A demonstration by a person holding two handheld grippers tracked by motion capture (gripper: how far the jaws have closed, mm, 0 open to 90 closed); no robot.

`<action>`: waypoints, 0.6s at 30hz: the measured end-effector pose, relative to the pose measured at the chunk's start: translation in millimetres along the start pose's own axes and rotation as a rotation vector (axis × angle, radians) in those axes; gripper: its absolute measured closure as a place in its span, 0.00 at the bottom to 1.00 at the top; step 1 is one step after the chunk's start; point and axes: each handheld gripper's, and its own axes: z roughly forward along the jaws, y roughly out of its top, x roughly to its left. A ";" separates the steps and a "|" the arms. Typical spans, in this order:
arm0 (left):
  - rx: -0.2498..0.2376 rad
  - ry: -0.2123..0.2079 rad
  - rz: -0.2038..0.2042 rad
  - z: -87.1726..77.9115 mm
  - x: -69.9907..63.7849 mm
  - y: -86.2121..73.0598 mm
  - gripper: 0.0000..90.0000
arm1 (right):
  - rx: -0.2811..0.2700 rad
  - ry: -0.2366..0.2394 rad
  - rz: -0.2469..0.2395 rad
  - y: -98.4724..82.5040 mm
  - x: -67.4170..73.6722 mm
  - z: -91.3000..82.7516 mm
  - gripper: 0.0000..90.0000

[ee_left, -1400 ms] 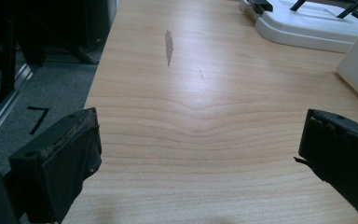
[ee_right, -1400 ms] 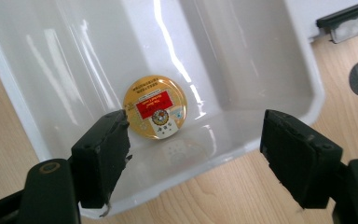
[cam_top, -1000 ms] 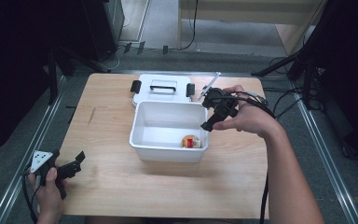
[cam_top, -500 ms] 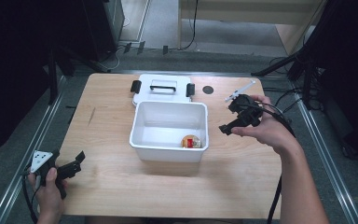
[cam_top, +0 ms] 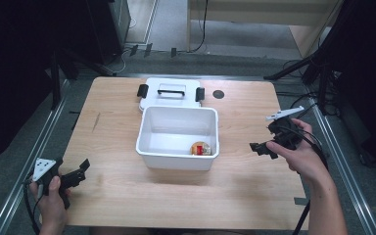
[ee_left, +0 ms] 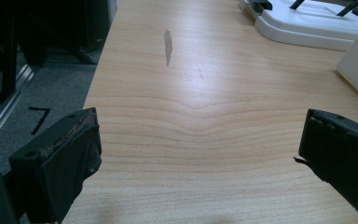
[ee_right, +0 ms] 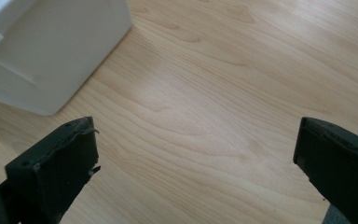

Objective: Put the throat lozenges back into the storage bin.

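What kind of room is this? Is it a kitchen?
Probably not a kitchen; it looks like a lab or workshop. A bare wooden table stands between metal rails, with cables trailing over the grey floor behind.

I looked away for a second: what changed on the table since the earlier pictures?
The right gripper pulled back from over the white bin toward the table's right edge, jaws open and empty. The left gripper, the lid and the small item in the bin stayed put.

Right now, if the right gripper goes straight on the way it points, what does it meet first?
Probably the white bin. The right gripper, open and empty, points left toward the bin's near right corner, with bare table between; depth is unclear, so it might pass just beside.
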 end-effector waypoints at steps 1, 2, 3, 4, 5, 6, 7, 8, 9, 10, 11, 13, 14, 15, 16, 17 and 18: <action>-0.001 0.001 0.000 0.0 -0.1 0.0 0.00 | -0.025 -0.020 0.039 -11.8 -3.8 -0.5 0.00; 0.002 -0.001 0.001 -0.1 -0.1 0.0 0.00 | -0.025 -0.020 0.039 -11.8 -3.8 -0.5 0.00; 0.003 -0.001 0.000 0.0 -0.3 0.0 0.00 | -0.034 -0.042 0.072 -24.3 -6.9 0.7 0.00; 0.002 -0.002 0.004 0.0 -0.2 0.0 0.00 | -0.034 -0.042 0.072 -24.3 -6.9 0.7 0.00; 0.003 -0.002 0.004 0.0 -0.2 0.0 0.00 | -0.036 -0.056 0.088 -30.4 -8.3 1.4 0.00; 0.002 -0.002 0.002 0.0 -0.2 0.0 0.00 | -0.038 -0.072 0.105 -36.3 -9.8 2.2 0.00; 0.002 -0.002 0.003 -0.1 0.1 0.0 0.00 | -0.051 -0.092 0.140 -47.7 -12.5 3.2 0.00; 0.001 -0.003 0.002 0.0 0.0 0.0 0.00 | -0.051 -0.092 0.140 -47.7 -12.5 3.2 0.00; 0.002 -0.003 0.003 -0.1 0.0 0.0 0.00 | -0.059 -0.095 0.151 -53.2 -14.3 3.9 0.00; 0.000 -0.002 0.003 -0.1 -0.2 -0.1 0.00 | -0.068 -0.101 0.165 -58.6 -15.5 4.5 0.00; 0.000 -0.002 0.002 -0.1 -0.4 -0.1 0.00 | -0.073 -0.105 0.179 -63.6 -16.5 5.2 0.00; -0.001 0.000 0.003 -0.1 -0.5 -0.1 0.00 | -0.102 -0.122 0.195 -77.7 -18.4 7.6 0.00; 0.000 -0.001 0.002 -0.2 -0.5 -0.1 0.00 | -0.102 -0.122 0.195 -77.7 -18.4 7.6 0.00; 0.001 -0.001 0.002 -0.2 -0.5 -0.2 0.00 | -0.109 -0.130 0.198 -82.3 -18.8 8.5 0.00; 0.000 0.000 0.002 -0.3 -0.8 -0.2 0.00 | -0.117 -0.140 0.201 -86.8 -19.4 9.7 0.00; 0.002 0.001 0.004 -0.3 -0.8 -0.2 0.00 | -0.125 -0.144 0.207 -91.3 -20.1 10.8 0.00; 0.002 0.001 0.004 -0.3 -0.8 -0.1 0.00 | -0.133 -0.144 0.211 -95.7 -20.8 11.8 0.00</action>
